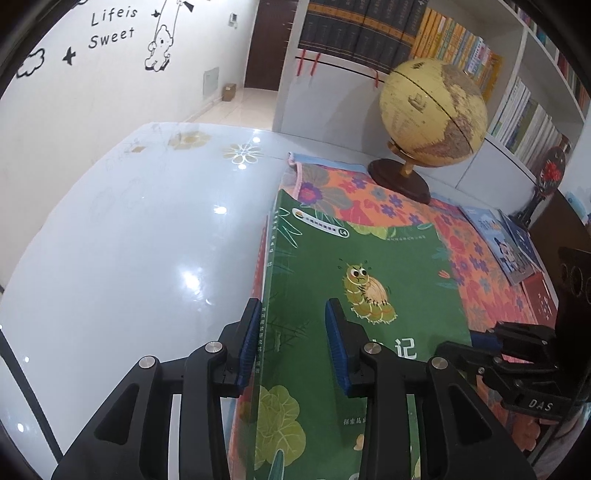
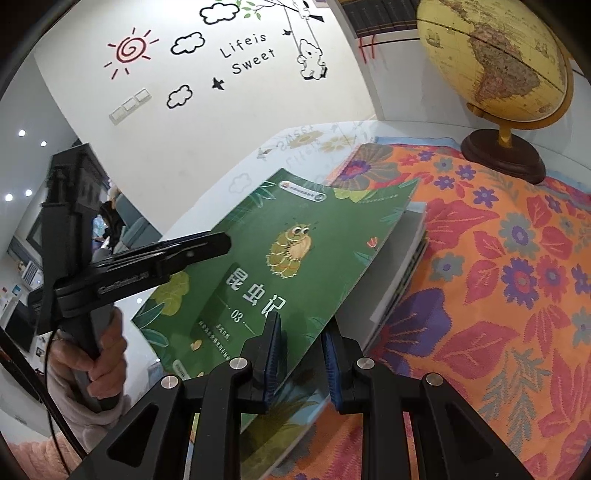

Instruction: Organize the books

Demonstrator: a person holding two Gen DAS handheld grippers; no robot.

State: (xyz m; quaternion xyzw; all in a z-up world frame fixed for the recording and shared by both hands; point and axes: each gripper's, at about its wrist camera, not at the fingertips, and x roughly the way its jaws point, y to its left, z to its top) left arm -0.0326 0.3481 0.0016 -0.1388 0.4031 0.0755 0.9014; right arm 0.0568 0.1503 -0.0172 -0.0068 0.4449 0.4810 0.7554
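Note:
A thin green book (image 1: 369, 258) (image 2: 295, 229) with a caterpillar on its cover sits tilted over a stack of books (image 2: 399, 258) at the left edge of a floral mat (image 2: 498, 258). My left gripper (image 1: 292, 302) straddles the book's spine edge. Its jaws stand a little apart, with a strip of cover showing between the pads, so it is open. In the right wrist view the left gripper (image 2: 221, 240) reaches over the book's left side, held by a hand (image 2: 107, 354). My right gripper (image 2: 301, 325) (image 1: 480, 334) is shut on the book's near right corner, one finger above and one below.
A yellow globe (image 1: 432, 110) (image 2: 491, 55) on a dark wooden base stands at the mat's far side. Two blue books (image 1: 506, 247) and a red one (image 1: 541, 295) lie at the right. A glossy white table (image 1: 129, 221) stretches to the left. Filled bookshelves (image 1: 369, 29) line the back.

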